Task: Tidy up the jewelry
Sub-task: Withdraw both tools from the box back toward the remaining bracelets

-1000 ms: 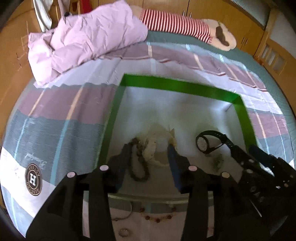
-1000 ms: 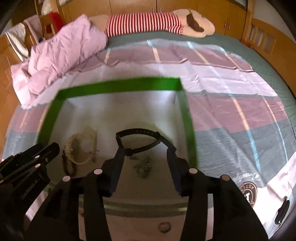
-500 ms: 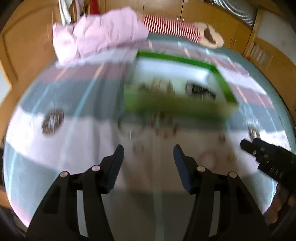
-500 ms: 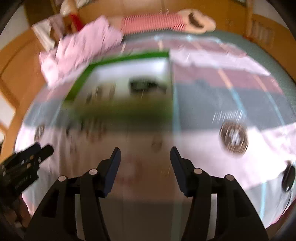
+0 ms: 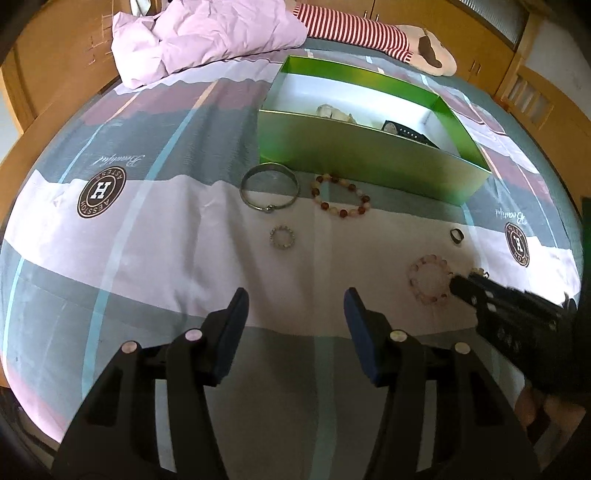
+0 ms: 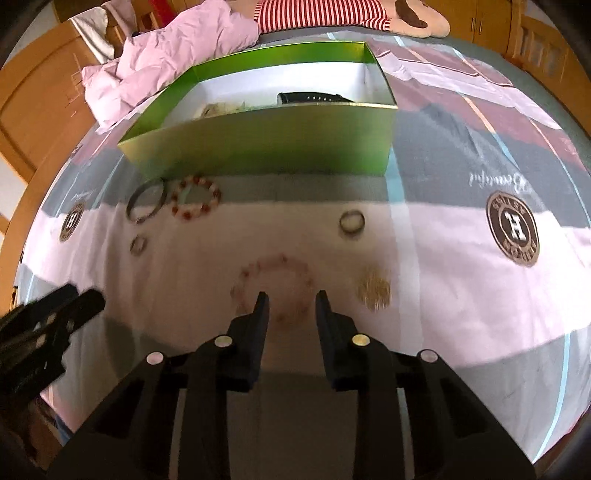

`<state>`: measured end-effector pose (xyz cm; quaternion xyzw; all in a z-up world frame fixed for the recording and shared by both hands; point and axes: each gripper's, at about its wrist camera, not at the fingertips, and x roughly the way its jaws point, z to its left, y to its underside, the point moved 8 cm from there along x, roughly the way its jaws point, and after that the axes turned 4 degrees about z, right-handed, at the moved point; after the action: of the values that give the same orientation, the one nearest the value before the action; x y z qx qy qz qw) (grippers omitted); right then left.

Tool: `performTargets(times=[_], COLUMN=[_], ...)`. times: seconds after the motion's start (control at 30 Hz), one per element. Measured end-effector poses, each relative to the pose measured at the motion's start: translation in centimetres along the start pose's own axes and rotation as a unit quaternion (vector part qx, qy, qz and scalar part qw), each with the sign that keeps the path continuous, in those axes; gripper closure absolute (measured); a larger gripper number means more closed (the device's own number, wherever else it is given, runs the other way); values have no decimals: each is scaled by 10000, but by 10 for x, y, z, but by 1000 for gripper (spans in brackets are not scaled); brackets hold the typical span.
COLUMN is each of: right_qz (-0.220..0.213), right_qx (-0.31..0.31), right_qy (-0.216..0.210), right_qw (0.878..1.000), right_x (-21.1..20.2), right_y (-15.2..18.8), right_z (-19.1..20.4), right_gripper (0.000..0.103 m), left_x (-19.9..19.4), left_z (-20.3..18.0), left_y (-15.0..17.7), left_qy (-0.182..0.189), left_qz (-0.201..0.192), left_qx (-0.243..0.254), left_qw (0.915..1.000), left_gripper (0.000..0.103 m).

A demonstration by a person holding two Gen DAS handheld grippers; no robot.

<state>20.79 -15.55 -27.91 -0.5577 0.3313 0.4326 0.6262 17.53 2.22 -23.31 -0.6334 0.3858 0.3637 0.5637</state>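
The open green box point(image 5: 354, 155) stands on the bed and holds a black watch point(image 5: 402, 131) and a cream necklace point(image 5: 334, 110). On the sheet before it lie a metal bangle point(image 5: 269, 192), a red-and-cream bead bracelet point(image 5: 341, 195), a small beaded ring point(image 5: 282, 237), a dark ring point(image 5: 457, 235) and a gold piece point(image 6: 373, 290). My left gripper point(image 5: 295, 299) is open over bare sheet. My right gripper point(image 6: 291, 297) hangs over the pink bead bracelet point(image 6: 273, 288). Its jaws are closing with the bracelet's near arc between them, and the pads are not pressing on it.
A crumpled pink duvet point(image 5: 207, 33) and a striped plush toy point(image 5: 354, 26) lie at the far end of the bed. Wooden cupboards point(image 5: 55, 55) surround it. The patterned sheet point(image 5: 129, 229) stretches left of the jewelry.
Both grippers pulled back from over the box to the sheet in front of it. The watch stayed in the box. The right jaws have narrowed.
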Motion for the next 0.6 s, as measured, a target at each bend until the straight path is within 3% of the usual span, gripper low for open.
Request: performTargets(times=[0.13, 0.2, 0.5, 0.57, 0.6], right_qz=[205, 300, 235, 223, 220], right_qx=[-174, -231, -211, -185, -176], right_qy=[86, 96, 140, 153, 143], right_qw=[9996, 9992, 9994, 9995, 9995], right_x=[18, 23, 10, 8, 7], right_y=[-5, 1, 13, 12, 11], right_z=[3, 6, -2, -5, -6], right_gripper=[75, 79, 80, 80, 80], left_x=[3, 7, 40, 51, 60], left_z=[-1, -2, -26, -31, -34], left_y=[-5, -10, -57, -63, -65], left_qy=[17, -1, 7, 21, 75], left_qz=[33, 47, 179, 316, 440], left_qx=[-25, -12, 41, 50, -20], left_qw=[10000, 10000, 9998, 9995, 9990], left_gripper=[50, 50, 50, 56, 65])
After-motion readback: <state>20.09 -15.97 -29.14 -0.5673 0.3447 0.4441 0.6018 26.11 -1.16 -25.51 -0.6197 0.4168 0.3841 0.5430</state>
